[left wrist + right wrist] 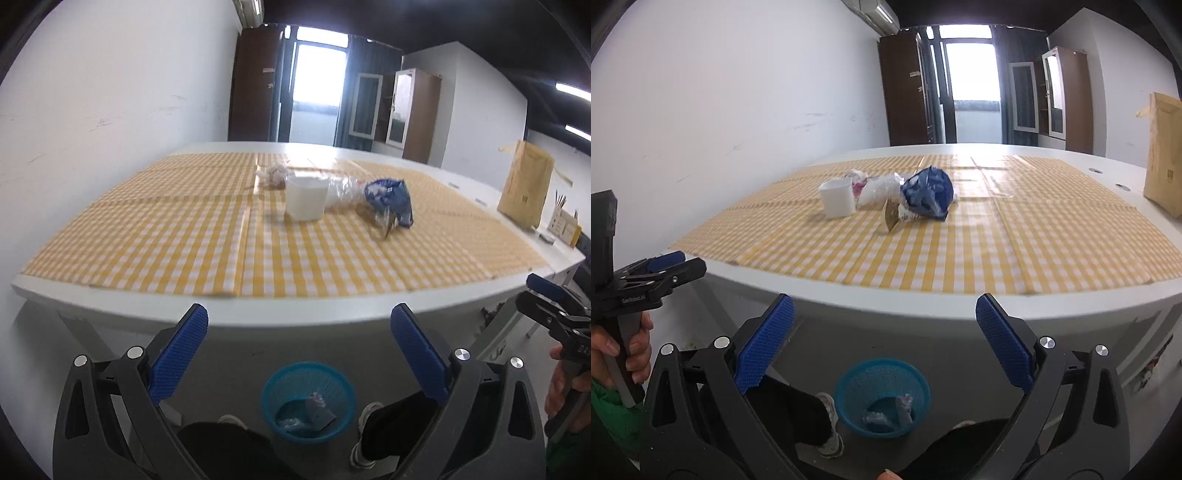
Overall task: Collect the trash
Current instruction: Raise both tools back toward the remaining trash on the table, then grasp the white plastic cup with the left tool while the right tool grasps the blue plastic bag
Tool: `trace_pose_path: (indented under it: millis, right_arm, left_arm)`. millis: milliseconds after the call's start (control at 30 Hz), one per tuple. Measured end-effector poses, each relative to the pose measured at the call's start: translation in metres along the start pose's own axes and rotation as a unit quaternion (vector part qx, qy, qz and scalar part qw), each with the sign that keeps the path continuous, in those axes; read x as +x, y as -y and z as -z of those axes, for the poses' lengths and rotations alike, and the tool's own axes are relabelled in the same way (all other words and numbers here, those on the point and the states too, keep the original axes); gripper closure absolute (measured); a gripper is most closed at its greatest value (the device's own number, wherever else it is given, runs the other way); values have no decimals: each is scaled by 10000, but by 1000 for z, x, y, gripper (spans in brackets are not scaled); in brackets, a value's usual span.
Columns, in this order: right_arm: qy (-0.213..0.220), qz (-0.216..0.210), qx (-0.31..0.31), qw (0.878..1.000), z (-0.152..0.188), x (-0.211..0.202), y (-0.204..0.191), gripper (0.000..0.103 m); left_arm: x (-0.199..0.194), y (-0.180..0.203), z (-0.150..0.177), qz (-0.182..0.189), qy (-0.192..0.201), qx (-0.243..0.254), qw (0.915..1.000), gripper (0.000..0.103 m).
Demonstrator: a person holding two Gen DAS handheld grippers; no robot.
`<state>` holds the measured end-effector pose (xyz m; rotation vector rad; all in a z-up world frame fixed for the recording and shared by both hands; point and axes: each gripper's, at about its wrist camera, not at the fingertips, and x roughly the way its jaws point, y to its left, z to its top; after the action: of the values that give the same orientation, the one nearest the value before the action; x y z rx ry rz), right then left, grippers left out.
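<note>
A white table (295,321) fills both views, its top mostly covered by a yellow checked cloth (184,236). A bare white strip runs along the near edge, and the cloth's near half is bare too. Relative to the table: a white wall runs along its left side, cabinets and a bright doorway stand beyond its far end, and a brown paper bag (524,184) stands upright at its right edge.

Mid-table the trash sits in a cluster: a white cup (306,197) on the left, a clear crumpled plastic bag (343,188) just beside it, a blue wrapper (391,199) to the right, and a crumpled wad (275,173) behind the cup.

On the floor before the near edge stands a blue basket (308,402) with some scraps inside, between the person's shoes.

The left gripper (299,321) and the right gripper (884,314) both hang in front of the near edge, below the tabletop, level and pointing across it. Each has its jaws spread wide and holds nothing. A hand (624,354) grips the left tool's handle.
</note>
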<state>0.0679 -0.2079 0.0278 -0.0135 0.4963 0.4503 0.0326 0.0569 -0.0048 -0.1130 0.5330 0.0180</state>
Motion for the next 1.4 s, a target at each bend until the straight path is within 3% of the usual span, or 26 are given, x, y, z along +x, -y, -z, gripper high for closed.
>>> trace_pose_path:
  millis: [133, 267, 400, 833, 1067, 1233, 1400]
  right_arm:
    - [86, 74, -54, 9999, -24, 12, 5, 9]
    - [146, 110, -62, 9998, -43, 26, 10, 9]
    - [209, 375, -275, 9987, -60, 41, 11, 9]
    - [-163, 130, -185, 9996, -98, 102, 24, 13]
    - [-391, 99, -184, 9990, -111, 130, 34, 19]
    - [-574, 80, -132, 9982, -118, 150, 40, 33]
    - [-758, 104, -94, 9970, -123, 169, 47, 38]
  left_arm:
    - [2, 2, -15, 27, 124, 126, 9998, 6]
    - [15, 8, -26, 102, -4, 390, 9992, 6]
    - [25, 8, -39, 31, 16, 580, 9983, 6]
    - [67, 13, -83, -54, -170, 932, 9955, 9]
    - [91, 20, -95, -83, -254, 1066, 9939, 9]
    - [118, 24, -105, -143, -513, 1240, 9909, 13]
    - [138, 31, -124, -62, -630, 1443, 9875, 14]
